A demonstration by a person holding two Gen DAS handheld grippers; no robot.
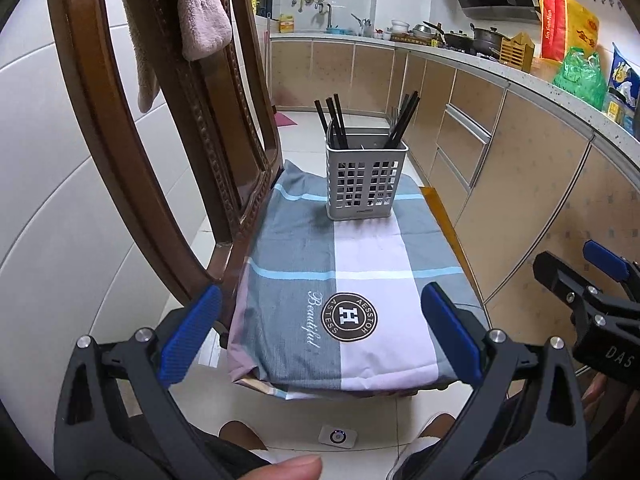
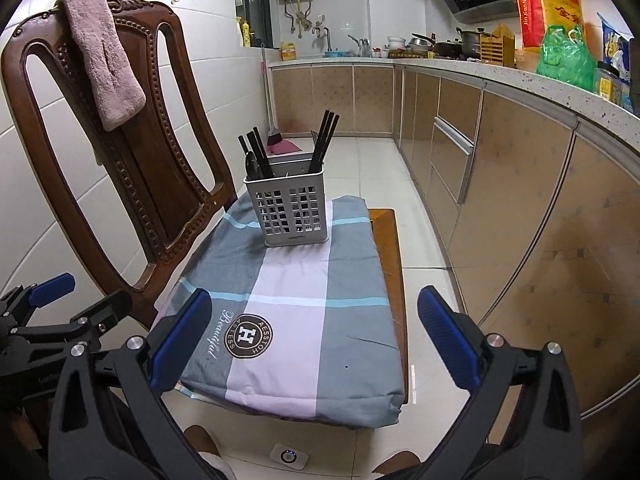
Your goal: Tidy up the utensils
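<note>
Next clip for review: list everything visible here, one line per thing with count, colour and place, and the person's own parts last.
utensil holder: one, grey, slotted, on the cloth at the far end of the seat
chopsticks: several, black, standing in two bunches in the holder; exact count unclear
checked cloth: one, grey, blue and lilac, covering the seat
chair: one, dark carved wood, left
towel: one, pink, hung over the chair back
kitchen counter: one, pale, right, crowded with pots and bags
green bag: one, on the counter
left gripper: one, black with blue pads, open, empty
right gripper: one, same, open, empty
</note>
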